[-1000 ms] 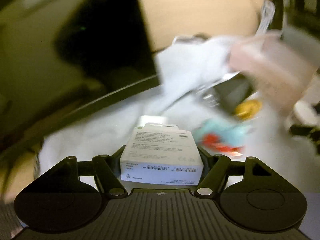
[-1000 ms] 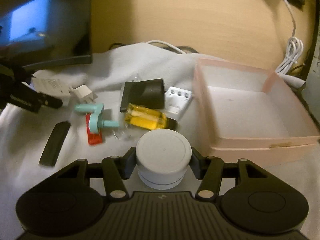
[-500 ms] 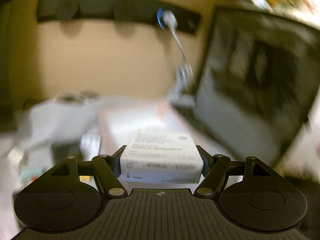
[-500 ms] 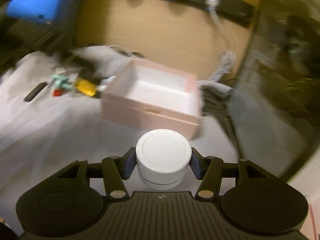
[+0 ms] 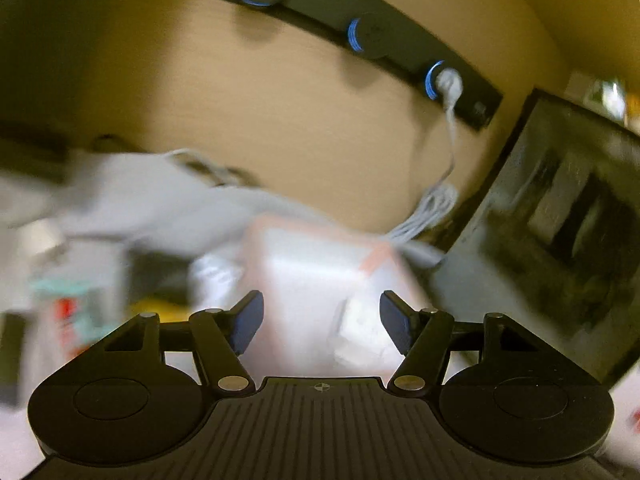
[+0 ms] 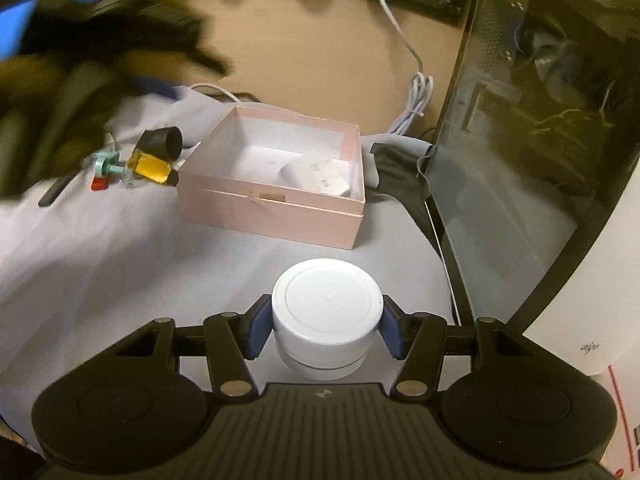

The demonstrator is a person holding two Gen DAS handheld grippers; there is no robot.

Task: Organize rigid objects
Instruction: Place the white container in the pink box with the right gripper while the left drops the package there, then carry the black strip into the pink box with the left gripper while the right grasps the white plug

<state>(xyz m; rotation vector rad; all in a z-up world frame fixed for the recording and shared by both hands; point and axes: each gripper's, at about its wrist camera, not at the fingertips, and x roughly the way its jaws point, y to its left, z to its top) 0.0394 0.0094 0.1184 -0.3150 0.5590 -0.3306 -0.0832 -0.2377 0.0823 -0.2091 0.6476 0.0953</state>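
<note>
A pink box [image 6: 272, 208] stands on the white cloth. A white labelled carton [image 6: 316, 174] lies inside it at the right; it also shows blurred in the left wrist view [image 5: 360, 336]. My left gripper [image 5: 322, 318] is open and empty above the pink box [image 5: 316, 264]; it appears as a dark blur [image 6: 80, 64] at the upper left of the right wrist view. My right gripper [image 6: 324, 326] is shut on a white round jar [image 6: 326, 312], held in front of the box.
Left of the box lie a yellow bottle [image 6: 154, 164], a black cup-shaped piece [image 6: 162, 142], a teal part [image 6: 108, 160], a red piece [image 6: 98, 184] and a black bar [image 6: 54, 194]. A dark glass computer case [image 6: 532, 128] stands at the right. A white cable [image 6: 416, 96] hangs from the wall socket strip.
My left gripper has opened and let the white carton go into the pink box. My right gripper, with the jar, has drawn back from the box a little.
</note>
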